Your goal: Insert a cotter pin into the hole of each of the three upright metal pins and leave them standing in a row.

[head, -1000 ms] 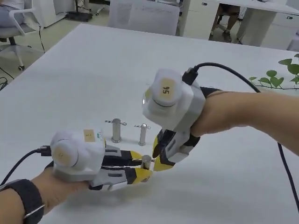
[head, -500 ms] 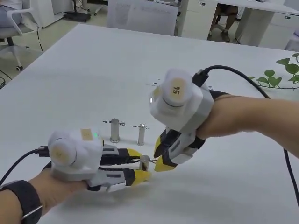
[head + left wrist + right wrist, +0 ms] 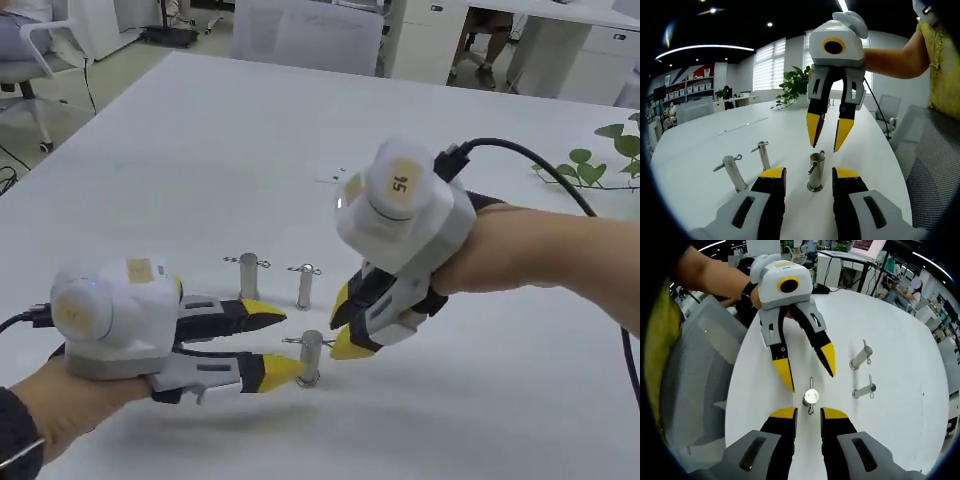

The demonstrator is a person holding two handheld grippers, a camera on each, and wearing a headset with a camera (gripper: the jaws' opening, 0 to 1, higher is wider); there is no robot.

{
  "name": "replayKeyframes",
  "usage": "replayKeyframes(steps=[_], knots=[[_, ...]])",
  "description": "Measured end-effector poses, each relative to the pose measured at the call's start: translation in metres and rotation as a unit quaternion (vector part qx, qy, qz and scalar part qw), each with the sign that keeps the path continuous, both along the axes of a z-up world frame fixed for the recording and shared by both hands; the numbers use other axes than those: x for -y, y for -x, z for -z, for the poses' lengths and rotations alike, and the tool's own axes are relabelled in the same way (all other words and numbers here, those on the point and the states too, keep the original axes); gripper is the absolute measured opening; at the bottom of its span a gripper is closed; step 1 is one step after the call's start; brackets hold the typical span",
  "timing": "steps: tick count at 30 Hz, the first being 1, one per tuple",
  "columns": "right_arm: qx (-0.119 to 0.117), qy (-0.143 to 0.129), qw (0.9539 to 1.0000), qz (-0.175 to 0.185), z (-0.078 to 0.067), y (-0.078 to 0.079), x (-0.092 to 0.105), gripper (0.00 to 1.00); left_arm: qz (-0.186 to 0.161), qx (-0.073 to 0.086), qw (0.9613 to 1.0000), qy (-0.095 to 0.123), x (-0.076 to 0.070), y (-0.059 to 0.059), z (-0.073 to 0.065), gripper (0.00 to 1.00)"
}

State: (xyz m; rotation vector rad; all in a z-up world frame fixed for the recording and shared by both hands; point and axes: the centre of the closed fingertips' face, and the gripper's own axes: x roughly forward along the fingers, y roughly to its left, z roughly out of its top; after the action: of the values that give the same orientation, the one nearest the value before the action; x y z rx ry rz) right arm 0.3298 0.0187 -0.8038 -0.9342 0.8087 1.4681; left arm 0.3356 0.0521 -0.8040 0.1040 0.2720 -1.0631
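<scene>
Three upright metal pins stand on the white table (image 3: pixel 180 160). The near pin (image 3: pixel 311 357) has a cotter pin (image 3: pixel 292 341) through its top. It stands just off my left gripper (image 3: pixel 270 340), which is open with its yellow tips on either side, not touching. My right gripper (image 3: pixel 345 323) hovers open close to the pin's right, holding nothing. The two far pins (image 3: pixel 248 278) (image 3: pixel 305 287) each carry a cotter pin. In the left gripper view the near pin (image 3: pixel 815 172) stands ahead of my left gripper (image 3: pixel 809 173), below the right gripper (image 3: pixel 826 146). The right gripper view looks down on this pin (image 3: pixel 810 397).
A leafy plant (image 3: pixel 600 160) lies at the table's right edge. Office chairs and cabinets stand beyond the far edge. A black cable (image 3: pixel 500 150) trails from the right gripper. The two far pins (image 3: pixel 860 357) (image 3: pixel 863 389) lie right of the near one in the right gripper view.
My left gripper has opened, let go of the near pin and drawn back to the left. My right gripper has lifted slightly up and to the right.
</scene>
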Motion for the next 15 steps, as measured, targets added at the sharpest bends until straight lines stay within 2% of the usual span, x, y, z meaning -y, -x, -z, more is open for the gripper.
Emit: replayKeyframes(steps=[3, 9, 15], knots=[[0.003, -0.005, 1.0000, -0.001, -0.001, 0.000, -0.002, 0.20, -0.004, 0.002, 1.0000, 0.004, -0.005, 0.006, -0.006, 0.37], [0.007, -0.017, 0.9998, -0.002, -0.001, 0.001, -0.007, 0.22, -0.025, 0.008, 0.9992, 0.030, -0.015, 0.020, -0.026, 0.40], [0.001, -0.051, 0.9986, 0.014, 0.003, 0.000, -0.007, 0.22, -0.045, 0.006, 0.9976, 0.053, -0.023, 0.038, -0.037, 0.42]])
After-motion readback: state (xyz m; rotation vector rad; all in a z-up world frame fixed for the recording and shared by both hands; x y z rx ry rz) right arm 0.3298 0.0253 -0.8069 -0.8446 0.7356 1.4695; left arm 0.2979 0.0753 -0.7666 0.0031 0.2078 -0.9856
